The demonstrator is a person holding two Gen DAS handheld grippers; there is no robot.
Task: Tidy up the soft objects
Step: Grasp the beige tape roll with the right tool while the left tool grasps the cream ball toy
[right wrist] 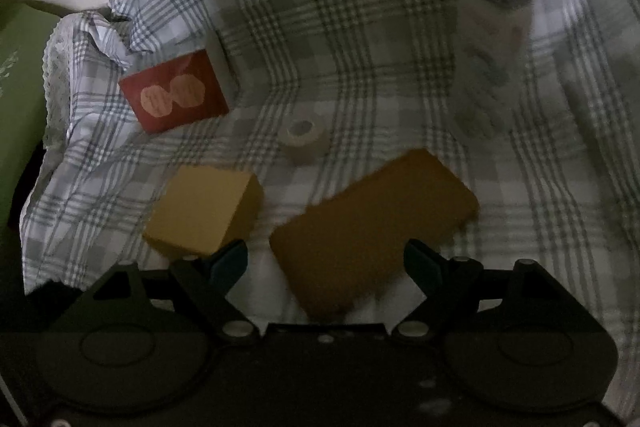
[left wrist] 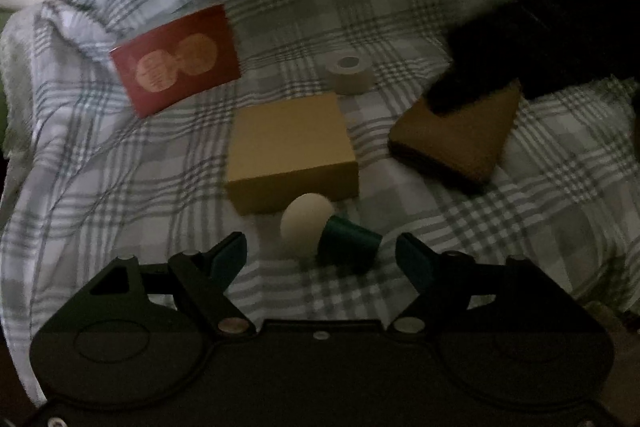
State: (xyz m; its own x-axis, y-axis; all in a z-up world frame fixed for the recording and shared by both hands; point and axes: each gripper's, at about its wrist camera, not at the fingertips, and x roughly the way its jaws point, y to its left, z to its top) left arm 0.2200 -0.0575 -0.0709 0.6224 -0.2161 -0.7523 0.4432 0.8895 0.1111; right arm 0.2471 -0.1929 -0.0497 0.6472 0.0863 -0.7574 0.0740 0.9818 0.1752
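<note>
Both tongs open, nothing gripped — right gripper straddling the brown sponge on the plaid cloth, left gripper over egg and green cup, likely lining up pickups.

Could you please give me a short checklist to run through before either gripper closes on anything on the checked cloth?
1. Right gripper open: ok, its jaws stand apart.
2. Brown sponge lined up with the right gripper: ok, its near end lies between the fingers, no pad pressing it.
3. Left gripper open: ok.
4. Left gripper's target clear: not ok, the white ball and green cup touch just ahead of it.
5. Yellow box clear of the right gripper: cannot tell, it sits close to the left finger.
6. Picture sharpness: not ok, both views are dim and blurred.
</note>
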